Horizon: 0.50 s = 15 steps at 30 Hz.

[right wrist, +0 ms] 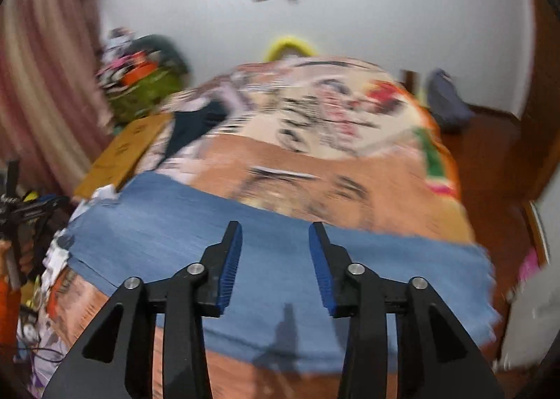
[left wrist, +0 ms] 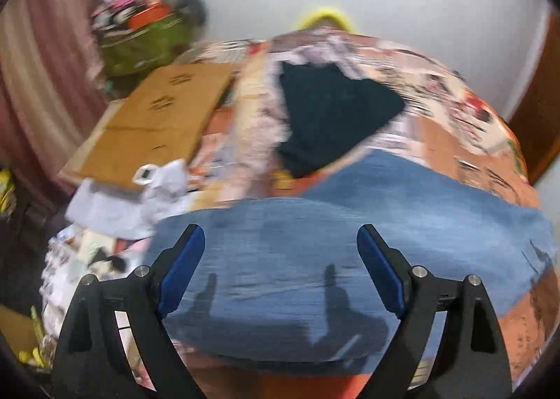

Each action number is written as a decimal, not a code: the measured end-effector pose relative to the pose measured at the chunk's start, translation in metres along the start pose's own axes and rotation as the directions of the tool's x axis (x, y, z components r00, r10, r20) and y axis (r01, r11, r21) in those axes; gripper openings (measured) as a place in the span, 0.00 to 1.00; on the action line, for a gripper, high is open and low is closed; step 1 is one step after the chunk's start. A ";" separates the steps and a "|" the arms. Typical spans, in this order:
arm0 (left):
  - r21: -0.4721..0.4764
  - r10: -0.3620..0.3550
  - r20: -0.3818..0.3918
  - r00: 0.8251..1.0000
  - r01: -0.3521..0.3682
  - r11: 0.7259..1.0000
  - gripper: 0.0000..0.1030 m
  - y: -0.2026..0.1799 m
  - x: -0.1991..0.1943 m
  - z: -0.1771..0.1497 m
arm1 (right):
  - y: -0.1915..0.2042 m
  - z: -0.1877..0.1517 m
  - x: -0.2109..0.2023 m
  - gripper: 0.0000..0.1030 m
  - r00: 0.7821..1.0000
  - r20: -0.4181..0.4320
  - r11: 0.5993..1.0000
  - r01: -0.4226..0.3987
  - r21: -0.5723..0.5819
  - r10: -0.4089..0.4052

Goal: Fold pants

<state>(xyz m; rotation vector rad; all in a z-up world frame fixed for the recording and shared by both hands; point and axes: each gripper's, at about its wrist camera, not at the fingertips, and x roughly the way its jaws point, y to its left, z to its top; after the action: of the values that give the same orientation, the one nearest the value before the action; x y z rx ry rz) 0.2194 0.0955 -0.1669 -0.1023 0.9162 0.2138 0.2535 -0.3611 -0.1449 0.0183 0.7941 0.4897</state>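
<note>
Both cameras look forward and a little down over a bed (left wrist: 472, 160), from its near edge toward the far white wall (left wrist: 420, 13). The left wrist view sits close above the blue jeans (left wrist: 315, 241), more to the left side, so the cardboard sheet (left wrist: 154, 118) and the curtain (left wrist: 38, 59) fill its left part. The right wrist view stands further right and shows the wooden floor (right wrist: 490, 160) beside the bed. Both views share the jeans, the dark cloth (right wrist: 196, 122), the green bag (right wrist: 147, 94) and the wall. Both pictures are blurred.

Left gripper (left wrist: 281, 245), right gripper (right wrist: 275, 241): black angular plastic linkages, blue ribbed finger pads (right wrist: 232, 264), round silver pivot screws (right wrist: 356, 268).
</note>
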 end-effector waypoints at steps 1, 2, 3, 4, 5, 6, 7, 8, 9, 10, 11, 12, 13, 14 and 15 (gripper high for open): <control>-0.026 0.014 -0.008 1.000 -0.015 1.000 0.86 0.017 0.003 0.001 | 0.011 0.003 0.010 0.37 1.000 -0.009 1.000 -0.022 -0.018 0.022; -0.053 0.025 -0.019 1.000 -0.026 0.998 0.86 0.035 0.008 0.000 | 0.021 0.007 0.020 0.37 0.999 -0.018 0.999 -0.042 -0.035 0.042; -0.076 0.034 -0.031 0.999 -0.036 0.996 0.87 0.049 0.012 0.000 | 0.036 0.014 0.036 0.38 0.997 -0.033 0.996 -0.069 -0.061 0.067; -0.105 0.048 -0.052 0.997 -0.054 0.993 0.87 0.068 0.019 -0.002 | 0.044 0.018 0.046 0.38 0.995 -0.045 0.993 -0.087 -0.078 0.084; -0.125 0.058 -0.067 0.996 -0.066 0.990 0.87 0.081 0.026 -0.003 | 0.054 0.022 0.056 0.38 0.993 -0.057 0.990 -0.105 -0.096 0.099; -0.149 0.066 -0.084 0.994 -0.078 0.986 0.87 0.095 0.034 -0.005 | 0.065 0.027 0.068 0.39 0.991 -0.070 0.986 -0.123 -0.115 0.116; -0.164 0.072 -0.097 0.993 -0.087 0.983 0.87 0.104 0.040 -0.007 | 0.076 0.030 0.081 0.40 0.988 -0.080 0.980 -0.145 -0.137 0.135; -0.187 0.080 -0.116 0.990 -0.101 0.977 0.87 0.116 0.049 -0.010 | 0.086 0.033 0.089 0.40 0.985 -0.083 0.975 -0.160 -0.156 0.148; -0.208 0.084 -0.139 0.987 -0.112 0.972 0.87 0.127 0.059 -0.015 | 0.098 0.038 0.106 0.40 0.982 -0.093 0.967 -0.176 -0.181 0.162; -0.217 0.083 -0.153 0.985 -0.115 0.969 0.86 0.134 0.065 -0.017 | 0.104 0.040 0.111 0.40 0.981 -0.104 0.964 -0.185 -0.193 0.167; -0.232 0.078 -0.173 0.982 -0.118 0.966 0.86 0.142 0.075 -0.020 | 0.115 0.045 0.129 0.40 0.975 -0.135 0.956 -0.204 -0.212 0.178; -0.245 0.068 -0.188 0.980 -0.114 0.963 0.86 0.148 0.083 -0.022 | 0.122 0.049 0.144 0.40 0.968 -0.160 0.949 -0.224 -0.221 0.191; -0.269 0.041 -0.207 0.978 -0.097 0.958 0.86 0.155 0.094 -0.024 | 0.128 0.052 0.155 0.40 0.963 -0.181 0.944 -0.240 -0.226 0.201; -0.289 0.016 -0.221 0.975 -0.081 0.954 0.86 0.159 0.101 -0.027 | 0.134 0.056 0.168 0.40 0.957 -0.203 0.940 -0.254 -0.229 0.209; -0.308 -0.012 -0.233 0.972 -0.063 0.949 0.86 0.163 0.108 -0.028 | 0.140 0.060 0.182 0.40 0.950 -0.226 0.936 -0.266 -0.229 0.215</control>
<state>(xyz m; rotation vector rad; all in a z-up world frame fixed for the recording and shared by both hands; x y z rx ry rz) 0.2241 0.2645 -0.2694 -0.4182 1.1126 0.3774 0.3446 -0.1488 -0.1989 -0.1784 0.9231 0.8370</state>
